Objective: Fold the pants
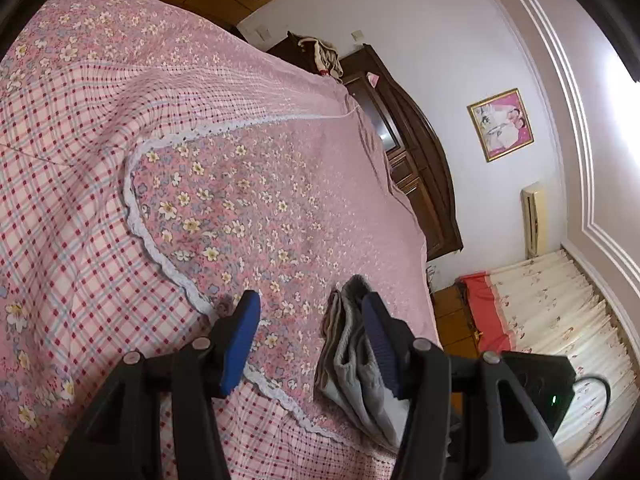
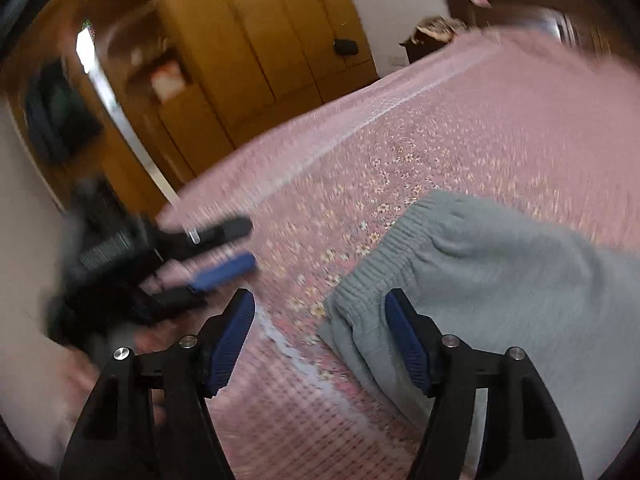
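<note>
Grey pants (image 2: 492, 264) lie folded on the pink floral bedspread (image 2: 460, 120), with the ribbed waistband toward the left. My right gripper (image 2: 320, 304) is open just above the bed, and its right finger sits at the waistband edge. My left gripper (image 1: 310, 304) is open and empty. A stacked edge of the grey pants (image 1: 352, 356) lies just inside its right finger. The left gripper also shows in the right wrist view (image 2: 240, 244), blurred, open, left of the pants.
The bedspread (image 1: 240, 184) covers a wide bed. A dark wooden headboard (image 1: 416, 152) stands against the wall at the far end. A wooden wardrobe (image 2: 256, 48) stands beyond the bed. A second bed with cream sheet (image 1: 556, 304) is at the right.
</note>
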`<state>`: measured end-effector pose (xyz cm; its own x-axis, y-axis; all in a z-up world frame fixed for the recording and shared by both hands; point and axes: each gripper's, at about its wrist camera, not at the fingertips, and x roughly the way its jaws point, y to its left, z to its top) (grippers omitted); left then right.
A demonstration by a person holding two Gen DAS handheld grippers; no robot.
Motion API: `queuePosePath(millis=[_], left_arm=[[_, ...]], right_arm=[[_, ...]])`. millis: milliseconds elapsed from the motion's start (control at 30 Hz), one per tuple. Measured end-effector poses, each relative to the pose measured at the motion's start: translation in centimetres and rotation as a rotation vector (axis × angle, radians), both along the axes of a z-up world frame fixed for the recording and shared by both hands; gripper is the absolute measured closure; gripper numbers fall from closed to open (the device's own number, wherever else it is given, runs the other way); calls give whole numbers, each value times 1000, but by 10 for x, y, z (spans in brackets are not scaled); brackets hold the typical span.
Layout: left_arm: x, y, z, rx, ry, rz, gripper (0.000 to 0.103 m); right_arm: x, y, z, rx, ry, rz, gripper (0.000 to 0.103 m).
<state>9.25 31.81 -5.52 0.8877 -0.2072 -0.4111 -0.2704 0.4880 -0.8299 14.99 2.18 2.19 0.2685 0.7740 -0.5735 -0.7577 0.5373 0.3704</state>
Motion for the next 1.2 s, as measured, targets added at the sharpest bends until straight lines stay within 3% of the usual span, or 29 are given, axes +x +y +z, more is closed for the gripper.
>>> queuePosePath(millis=[100, 233, 333, 433, 533, 567, 733, 800, 967, 1067, 1133, 1200], left_arm=[[5, -15, 10, 58, -3, -29, 47], [30, -61, 37, 232, -26, -155, 47], [61, -93, 48, 307, -22, -253, 47], [84, -116, 49, 316, -13, -357, 47], [97, -123, 33, 312, 75, -365, 48], [98, -121, 26, 309, 99, -358, 55], [92, -102, 8, 185, 89, -335, 72], [92, -102, 6, 188, 89, -335, 73], [96, -112, 5, 223, 97, -324, 73], [99, -116, 6, 224, 92, -327, 73], [101, -118, 6, 223, 89, -331, 73], [99, -115, 6, 232, 91, -333, 73]], right_arm=[[12, -37, 14, 80, 50, -52, 33], [11, -76, 33, 47, 0, -108, 33], [8, -118, 44, -8, -63, -170, 33], [16, -170, 47, 18, -42, -258, 33], [31, -216, 39, 88, 77, -284, 33], [36, -224, 36, 86, 94, -296, 33], [64, -258, 5, -7, 173, -355, 33], [75, -266, -10, -36, 216, -367, 33], [103, -274, -40, 24, 350, -310, 33], [121, -258, -40, 50, 345, -178, 33], [128, -246, -45, 91, 420, -68, 33], [137, -230, -48, 64, 464, 7, 33]])
